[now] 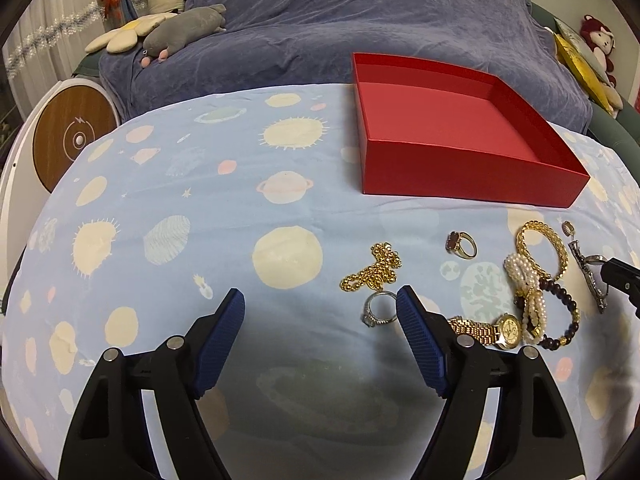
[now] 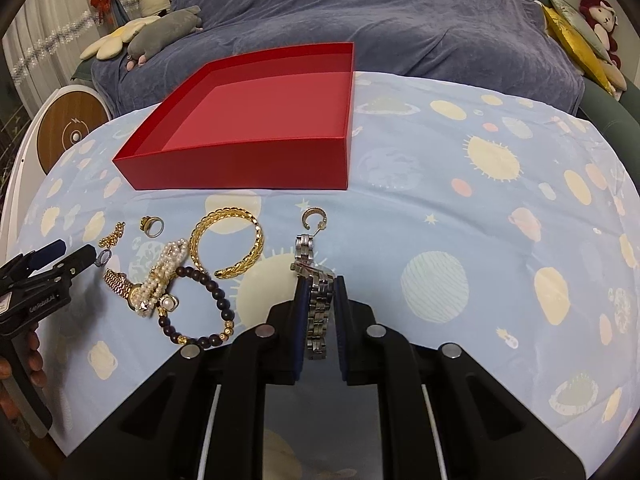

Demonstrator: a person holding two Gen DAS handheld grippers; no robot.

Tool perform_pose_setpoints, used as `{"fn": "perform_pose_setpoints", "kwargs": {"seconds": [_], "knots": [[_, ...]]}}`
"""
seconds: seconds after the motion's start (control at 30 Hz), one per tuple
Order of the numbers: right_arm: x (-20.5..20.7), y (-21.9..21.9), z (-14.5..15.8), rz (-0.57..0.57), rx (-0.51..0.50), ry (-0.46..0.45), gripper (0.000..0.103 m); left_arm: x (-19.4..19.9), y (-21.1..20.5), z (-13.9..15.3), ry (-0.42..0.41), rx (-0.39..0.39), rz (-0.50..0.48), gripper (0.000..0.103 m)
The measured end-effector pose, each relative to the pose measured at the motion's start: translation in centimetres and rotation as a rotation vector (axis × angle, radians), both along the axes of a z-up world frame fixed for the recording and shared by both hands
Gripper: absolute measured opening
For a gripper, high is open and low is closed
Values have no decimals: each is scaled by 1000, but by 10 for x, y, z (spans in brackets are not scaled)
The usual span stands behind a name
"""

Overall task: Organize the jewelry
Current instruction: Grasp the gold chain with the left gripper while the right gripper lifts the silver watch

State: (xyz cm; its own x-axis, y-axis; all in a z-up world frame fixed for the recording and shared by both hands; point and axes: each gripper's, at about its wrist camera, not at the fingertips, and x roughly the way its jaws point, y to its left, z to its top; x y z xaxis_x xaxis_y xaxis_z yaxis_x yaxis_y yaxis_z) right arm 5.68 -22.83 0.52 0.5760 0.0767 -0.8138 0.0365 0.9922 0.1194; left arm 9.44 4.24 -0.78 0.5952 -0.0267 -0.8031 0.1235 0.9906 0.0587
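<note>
An empty red box [image 1: 464, 168] [image 2: 240, 164] stands on the planet-print cloth. My left gripper [image 1: 320, 304] is open, low over the cloth; a silver ring [image 1: 378, 310] lies just inside its right finger, a gold chain [image 1: 372, 270] beyond. My right gripper [image 2: 320, 292] is shut on a silver watch [image 2: 316, 292], which also shows in the left wrist view [image 1: 588, 276]. Nearby lie a gold watch [image 1: 504, 328] [image 2: 124, 286], a pearl bracelet [image 2: 164, 276], a dark bead bracelet [image 2: 212, 304], a gold bangle [image 2: 228, 240], a stone ring [image 1: 462, 244] and a hoop earring [image 2: 314, 216].
A blue blanket [image 1: 340, 28] is heaped behind the table. Plush toys [image 1: 180, 32] lie at the far left and others at the far right [image 2: 600, 28]. A round wooden-topped device [image 1: 70, 136] stands off the table's left edge.
</note>
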Motion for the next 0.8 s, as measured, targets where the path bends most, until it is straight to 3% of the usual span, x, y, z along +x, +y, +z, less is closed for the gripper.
{"fn": "perform_pose_setpoints", "kwargs": {"seconds": [0.1, 0.23, 0.4, 0.63, 0.8], "knots": [[-2, -1, 1, 0, 2, -1, 11, 6, -5, -5, 19, -2, -18, 70], [-3, 1, 0, -1, 6, 2, 11, 16, -14, -8, 13, 16, -49, 57], [-2, 0, 0, -5, 7, 4, 11, 22, -15, -11, 27, -24, -63, 44], [-2, 1, 0, -7, 8, 5, 11, 16, -24, -10, 16, -32, -110, 6], [-3, -2, 6, -10, 12, -11, 11, 14, -20, -5, 42, -100, -123, 5]]}}
